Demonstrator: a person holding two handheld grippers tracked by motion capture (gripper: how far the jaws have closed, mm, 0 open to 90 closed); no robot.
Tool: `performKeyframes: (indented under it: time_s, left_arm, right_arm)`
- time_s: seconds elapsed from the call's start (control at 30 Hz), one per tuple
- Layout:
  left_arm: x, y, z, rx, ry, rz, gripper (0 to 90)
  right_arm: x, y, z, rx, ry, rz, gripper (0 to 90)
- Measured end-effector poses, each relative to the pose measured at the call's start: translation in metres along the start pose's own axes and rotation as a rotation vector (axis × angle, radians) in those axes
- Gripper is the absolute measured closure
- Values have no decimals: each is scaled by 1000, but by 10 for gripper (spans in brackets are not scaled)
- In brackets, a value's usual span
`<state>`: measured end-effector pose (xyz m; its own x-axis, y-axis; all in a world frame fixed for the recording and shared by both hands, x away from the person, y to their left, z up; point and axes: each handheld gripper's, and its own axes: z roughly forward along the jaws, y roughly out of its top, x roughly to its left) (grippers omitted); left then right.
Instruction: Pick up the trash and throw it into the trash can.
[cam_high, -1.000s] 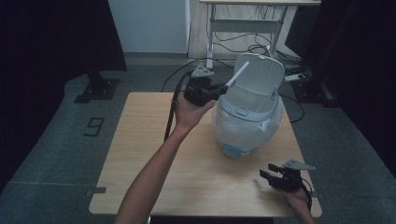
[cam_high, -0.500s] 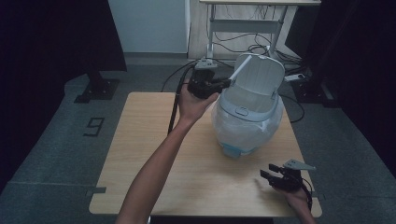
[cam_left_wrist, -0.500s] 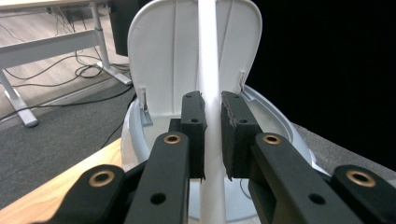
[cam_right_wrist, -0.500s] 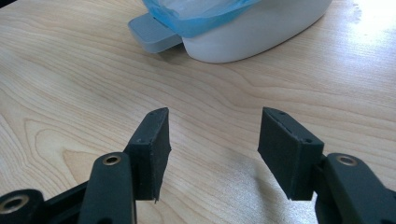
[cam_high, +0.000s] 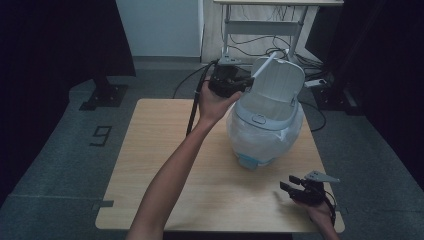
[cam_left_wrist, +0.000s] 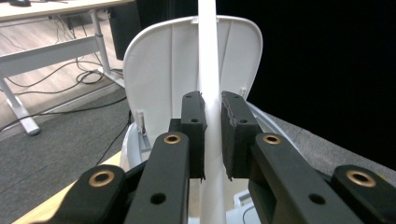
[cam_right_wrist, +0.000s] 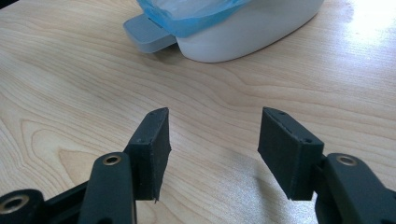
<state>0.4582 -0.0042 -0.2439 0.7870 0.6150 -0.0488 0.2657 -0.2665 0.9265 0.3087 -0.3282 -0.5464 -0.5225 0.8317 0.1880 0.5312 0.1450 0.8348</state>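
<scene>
Jaws of left gripper (cam_left_wrist: 212, 140) pinch white handle (cam_left_wrist: 207, 56); its lower end hidden.

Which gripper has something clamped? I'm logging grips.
The left gripper: its pads pinch the bin's white handle. The right gripper gapes over bare table.

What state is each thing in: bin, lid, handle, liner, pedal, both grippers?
bin: upright on table
lid: raised open
handle: swung up, clamped in left gripper
liner: fitted, draped over the bin's outside
pedal: not pressed
left gripper: shut on handle
right gripper: open, empty, low over table
</scene>
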Motion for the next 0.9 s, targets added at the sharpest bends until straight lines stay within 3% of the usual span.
performKeyframes:
  time_s: [0.9]
  left_arm:
    - [-1,16,63,53,-16,4,803]
  right_arm:
    - [-1,-2,0,3,-6,-1,428]
